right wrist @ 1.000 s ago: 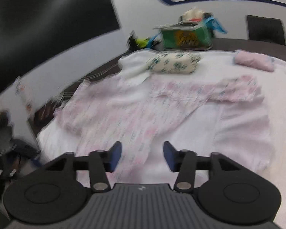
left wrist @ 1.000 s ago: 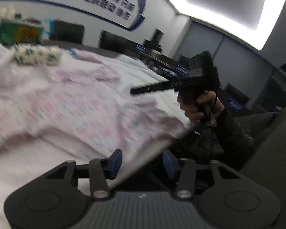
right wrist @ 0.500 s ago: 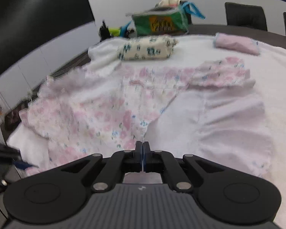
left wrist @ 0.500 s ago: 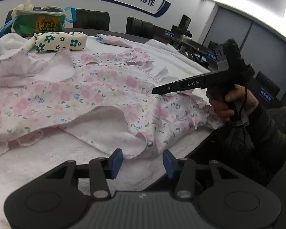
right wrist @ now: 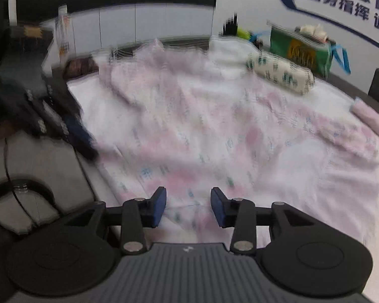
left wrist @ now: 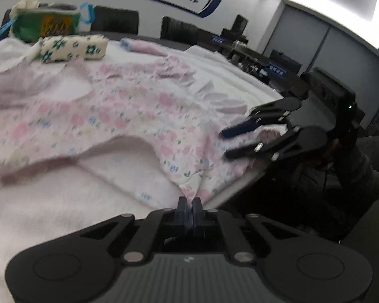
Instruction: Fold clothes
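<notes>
Now the left gripper (left wrist: pixel 189 208) has pinched the floral garment (left wrist: pixel 128 116) hem, lower centre; the right gripper (right wrist: pixel 188 208), jaws just opening, hovers empty, probably to grab next.

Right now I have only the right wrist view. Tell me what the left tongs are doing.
Observer: The left tongs are shut on the near hem of the floral garment, at the table edge.
Operator: Now describe my right tongs from the side.
Observer: The right tongs have just been opening. They stand open over the garment's corner, cloth beneath and none pinched.
Operator: Check what's behind them.
Observer: The person's dark sleeve, coming in from beyond the table edge.
</notes>
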Motion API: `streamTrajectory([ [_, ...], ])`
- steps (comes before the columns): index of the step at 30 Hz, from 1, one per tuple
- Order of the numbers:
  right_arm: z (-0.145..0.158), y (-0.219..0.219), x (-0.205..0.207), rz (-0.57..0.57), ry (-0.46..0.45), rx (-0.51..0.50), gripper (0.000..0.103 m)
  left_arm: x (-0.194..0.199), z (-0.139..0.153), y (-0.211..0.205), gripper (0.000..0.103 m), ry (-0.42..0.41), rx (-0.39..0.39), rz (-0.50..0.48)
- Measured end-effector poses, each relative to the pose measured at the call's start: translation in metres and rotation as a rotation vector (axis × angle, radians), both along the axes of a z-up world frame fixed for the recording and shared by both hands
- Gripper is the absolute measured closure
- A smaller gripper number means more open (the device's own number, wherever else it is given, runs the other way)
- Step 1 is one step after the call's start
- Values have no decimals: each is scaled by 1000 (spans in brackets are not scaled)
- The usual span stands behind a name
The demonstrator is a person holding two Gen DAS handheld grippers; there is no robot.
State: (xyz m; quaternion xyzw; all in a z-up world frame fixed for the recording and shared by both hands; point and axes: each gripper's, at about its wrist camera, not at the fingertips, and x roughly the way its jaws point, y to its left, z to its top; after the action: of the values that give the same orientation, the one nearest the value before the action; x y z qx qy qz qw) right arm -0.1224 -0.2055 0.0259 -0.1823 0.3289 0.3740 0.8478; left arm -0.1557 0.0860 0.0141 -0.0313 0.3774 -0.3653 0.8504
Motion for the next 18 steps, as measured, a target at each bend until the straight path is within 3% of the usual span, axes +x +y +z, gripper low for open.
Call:
streamTrajectory([
  [3,10,-20,-8,-52,-33,11,63,-15,8,11,86,-51,-12,-14],
  [5,21,-29,-24,-14,-103,58,58,-24,16,11,55,-134,1,-31],
  [7,28,-29,-40,83,-149,95,56,-28,23,3,53,-227,23,-52],
  [10,19,-13,-53,242,-194,42,52,-20,24,-19,53,-292,92,-109],
  [12,11,-9,-48,275,-167,20,56,-14,21,-32,53,-316,146,-143],
  [15,-1,-7,-33,290,-101,-1,72,-7,14,-49,53,-344,222,-193],
  [17,0,-11,-20,265,-50,26,90,-4,9,-55,53,-352,250,-238],
  [18,2,-14,-15,251,-42,39,90,-2,8,-56,53,-348,251,-251],
])
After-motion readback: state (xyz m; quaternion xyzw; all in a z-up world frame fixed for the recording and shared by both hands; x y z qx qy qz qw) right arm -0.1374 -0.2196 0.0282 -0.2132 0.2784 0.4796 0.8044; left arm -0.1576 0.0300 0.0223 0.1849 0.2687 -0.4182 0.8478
